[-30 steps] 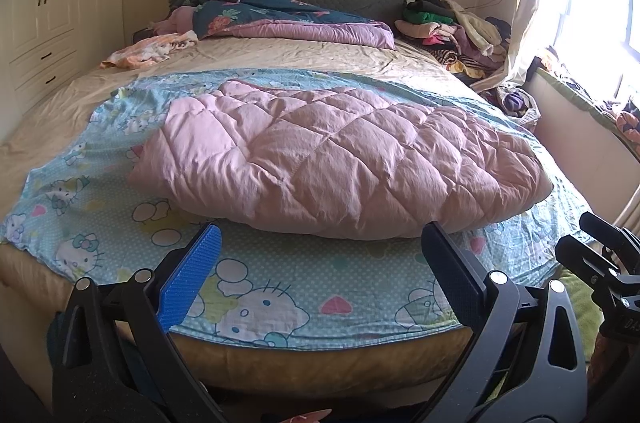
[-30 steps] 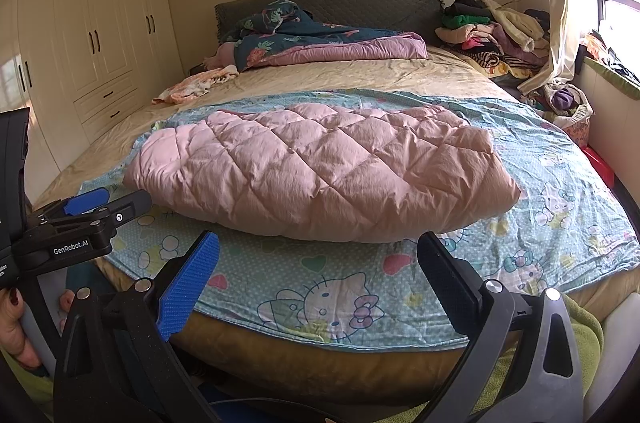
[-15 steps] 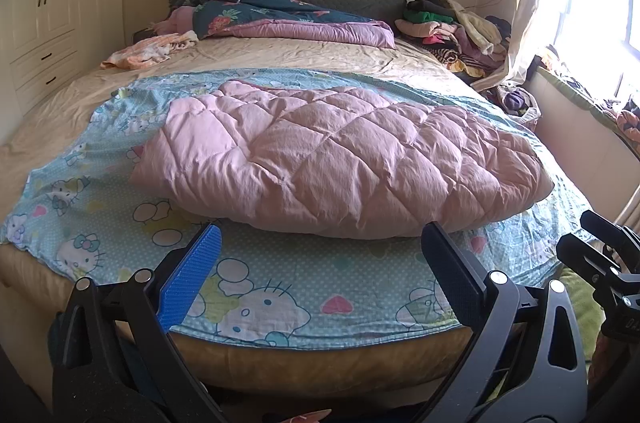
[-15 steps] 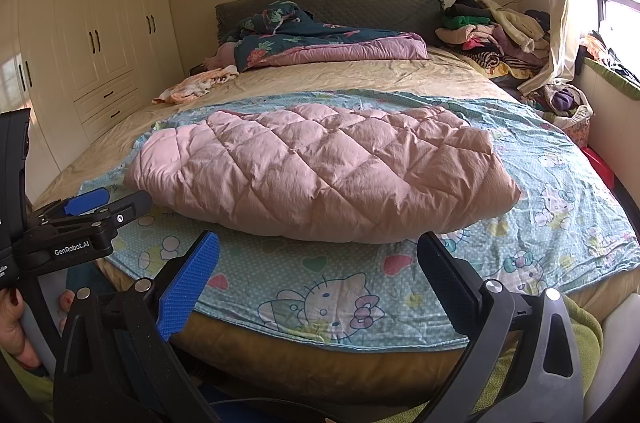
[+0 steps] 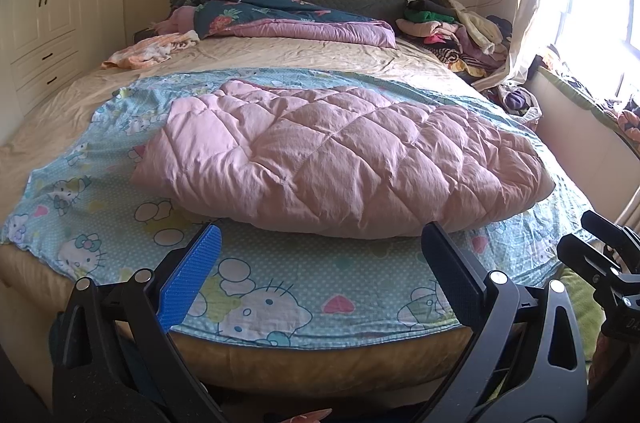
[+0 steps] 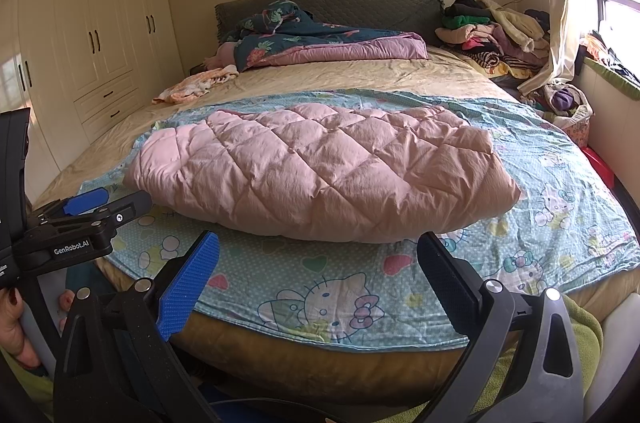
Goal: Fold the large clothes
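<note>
Right wrist view: left gripper (image 6: 80,211) sits at the frame's left edge, body marked "GenRobot.AI", further print below cut off; jaw gap unreadable here. Left wrist view shows its fingers spread wide, empty. Right gripper (image 6: 318,275) also wide, holding nothing; in the left view only its tips (image 5: 600,243) show, lower right. Pink quilted jacket (image 6: 320,171) lies folded mid-bed on the Hello Kitty sheet (image 6: 332,299), near the foot edge. Clothes pile (image 5: 460,27) by the headboard's right corner.

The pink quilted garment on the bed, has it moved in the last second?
No. The pink quilted garment lies in the same place on the cartoon cat sheet, its near edge just past the same printed figures.
</note>
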The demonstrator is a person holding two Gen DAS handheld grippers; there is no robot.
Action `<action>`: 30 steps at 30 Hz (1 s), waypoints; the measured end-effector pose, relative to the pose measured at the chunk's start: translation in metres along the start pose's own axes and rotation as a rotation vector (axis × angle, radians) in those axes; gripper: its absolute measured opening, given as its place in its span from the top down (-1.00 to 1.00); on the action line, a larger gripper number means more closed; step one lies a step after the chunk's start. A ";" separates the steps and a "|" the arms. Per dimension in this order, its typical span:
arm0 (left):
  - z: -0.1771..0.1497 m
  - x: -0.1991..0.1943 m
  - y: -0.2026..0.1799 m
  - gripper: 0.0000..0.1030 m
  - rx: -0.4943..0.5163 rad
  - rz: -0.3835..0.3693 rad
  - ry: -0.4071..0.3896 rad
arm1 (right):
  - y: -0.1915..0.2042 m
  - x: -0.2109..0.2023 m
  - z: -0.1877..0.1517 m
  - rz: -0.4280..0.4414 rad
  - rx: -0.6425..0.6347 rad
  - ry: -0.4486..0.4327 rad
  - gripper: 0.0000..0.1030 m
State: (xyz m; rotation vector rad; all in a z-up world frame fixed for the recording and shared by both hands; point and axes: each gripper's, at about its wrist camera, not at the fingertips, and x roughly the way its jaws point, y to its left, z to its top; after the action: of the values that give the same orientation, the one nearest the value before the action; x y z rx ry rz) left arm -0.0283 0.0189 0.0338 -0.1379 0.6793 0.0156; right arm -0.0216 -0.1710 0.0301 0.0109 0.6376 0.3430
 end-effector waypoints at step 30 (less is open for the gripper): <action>-0.002 -0.004 0.020 -0.82 -0.043 0.014 -0.001 | -0.009 -0.006 0.003 -0.024 0.018 -0.018 -0.92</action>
State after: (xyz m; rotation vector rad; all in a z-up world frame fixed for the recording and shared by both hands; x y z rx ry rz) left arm -0.0344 0.0388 0.0323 -0.1740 0.6790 0.0435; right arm -0.0216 -0.1815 0.0349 0.0231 0.6227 0.3136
